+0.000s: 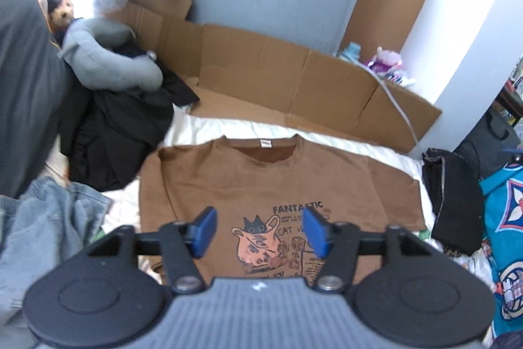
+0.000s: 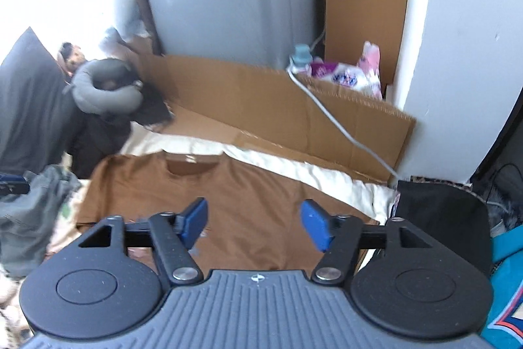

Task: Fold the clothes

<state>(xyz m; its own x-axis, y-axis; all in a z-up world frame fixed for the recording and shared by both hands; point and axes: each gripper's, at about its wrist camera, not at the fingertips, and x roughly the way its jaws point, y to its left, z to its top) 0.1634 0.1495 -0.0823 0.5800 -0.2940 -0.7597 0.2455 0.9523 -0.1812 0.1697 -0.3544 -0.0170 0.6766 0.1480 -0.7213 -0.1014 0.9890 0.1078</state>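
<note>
- A cream bed sheet (image 1: 327, 136), hemmed by cardboard (image 1: 261, 71), served as the folding surface.
- The brown T-shirt (image 1: 228, 179) lay flat on that sheet, print up, probably spread ready for folding.
- Above the shirt, the left hand-held gripper (image 1: 260, 231) and the right hand-held gripper (image 2: 254, 223) hovered with jaws apart, holding nothing.

both downward over shirt (image 1: 261, 185) (shared)

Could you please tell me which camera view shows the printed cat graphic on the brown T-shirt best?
The left wrist view: the cat graphic on the brown T-shirt lies between the open fingers. In the right wrist view, the print is hidden behind the gripper.
</note>
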